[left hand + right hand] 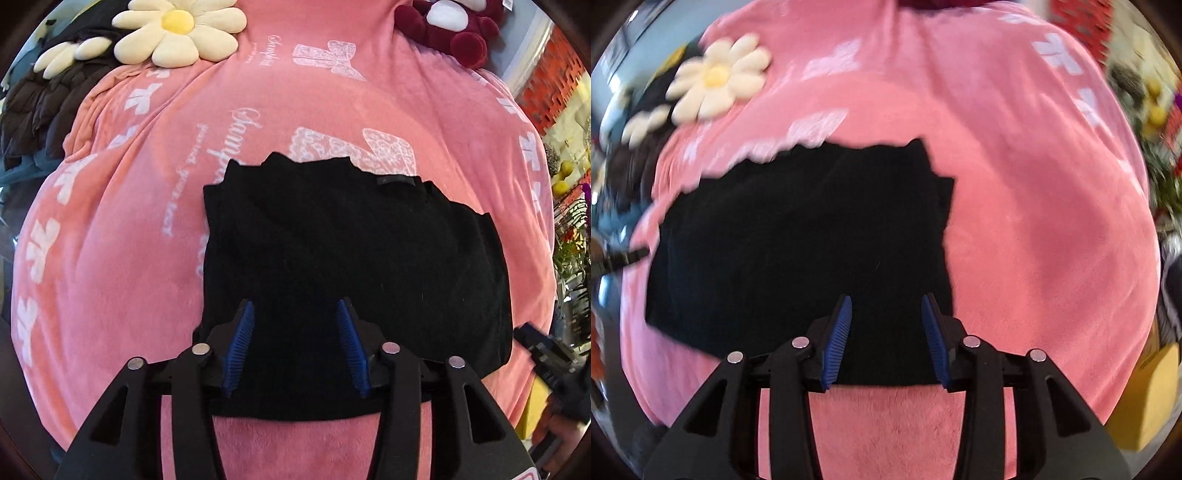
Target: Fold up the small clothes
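A folded black garment [347, 266] lies on the pink blanket [110, 240]. Over its near edge hover the left gripper [295, 314] and right gripper [886, 310] — both spread wide, holding nothing.

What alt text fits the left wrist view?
A folded black garment lies on a pink blanket, with the open left gripper over its near edge. A daisy plush and maroon plush sit beyond.

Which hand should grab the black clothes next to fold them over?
Probably the left gripper. It sits open over the near edge of the black garment, in sharp view. The right gripper is open there too, but its picture is blurred, suggesting movement.
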Available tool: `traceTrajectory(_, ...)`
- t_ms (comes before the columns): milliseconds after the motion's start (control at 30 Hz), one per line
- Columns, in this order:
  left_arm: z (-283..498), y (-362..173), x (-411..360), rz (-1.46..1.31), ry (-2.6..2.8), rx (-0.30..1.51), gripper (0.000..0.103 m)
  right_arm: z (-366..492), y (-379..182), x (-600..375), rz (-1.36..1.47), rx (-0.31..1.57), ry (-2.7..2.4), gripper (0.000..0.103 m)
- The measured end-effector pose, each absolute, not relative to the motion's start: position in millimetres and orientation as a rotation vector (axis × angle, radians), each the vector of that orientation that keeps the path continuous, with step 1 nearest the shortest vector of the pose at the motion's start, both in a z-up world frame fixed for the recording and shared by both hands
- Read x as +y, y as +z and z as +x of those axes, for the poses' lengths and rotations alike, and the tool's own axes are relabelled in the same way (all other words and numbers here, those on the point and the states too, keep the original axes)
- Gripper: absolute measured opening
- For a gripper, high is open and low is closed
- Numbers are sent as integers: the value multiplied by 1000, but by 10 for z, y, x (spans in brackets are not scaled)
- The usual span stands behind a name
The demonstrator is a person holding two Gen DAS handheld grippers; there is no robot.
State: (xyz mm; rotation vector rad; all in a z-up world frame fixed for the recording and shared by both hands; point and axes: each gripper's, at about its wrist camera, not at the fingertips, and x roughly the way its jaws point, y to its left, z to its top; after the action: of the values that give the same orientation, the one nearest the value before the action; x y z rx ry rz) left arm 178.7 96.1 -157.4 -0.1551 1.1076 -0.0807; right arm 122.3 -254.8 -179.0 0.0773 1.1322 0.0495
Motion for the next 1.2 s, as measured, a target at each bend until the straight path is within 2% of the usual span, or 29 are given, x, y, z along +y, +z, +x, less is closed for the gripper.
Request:
traceTrajectory(33,1762,-1579,957,-150,-70,1110,46,1262,-1947,-2572,63,1186,28,35)
traceTrajectory(100,1728,-1590,978,-151,-57,1119,46,1278,-2088,-2670,91,1248,-22,23)
traceTrajectory(200,1696,-1585,1017,-140,-55,1124,46,1329,-1760,-2808,298,1147,21,23)
traceTrajectory(367,1717,-1682,1036,-104,-51,1141,47,1814,-1463,-2687,228,1055,82,23)
traceTrajectory(533,1735,-1809,1034,-119,-44,1164,47,2287,-2092,-2773,83,1205,-61,22)
traceTrajectory(600,1738,-1858,1032,-123,-42,1179,47,2251,-2117,-2898,150,1185,-66,20)
traceTrajectory(833,1741,-1933,994,-115,-48,1188,47,1609,-1753,-2944,221,1095,-43,24)
traceTrajectory(900,1724,-1941,967,-113,-47,1189,47,1488,-1767,-2927,204,1105,-37,24)
traceTrajectory(1033,1677,-1940,918,-123,-51,1192,47,1453,-2185,-2990,177,1243,-59,25)
traceTrajectory(1133,1633,-1929,911,-123,-50,1198,47,1377,-2021,-3055,244,1197,-72,26)
traceTrajectory(1200,1605,-1923,978,-155,-50,1192,57,1317,-1879,-3047,255,1161,-64,26)
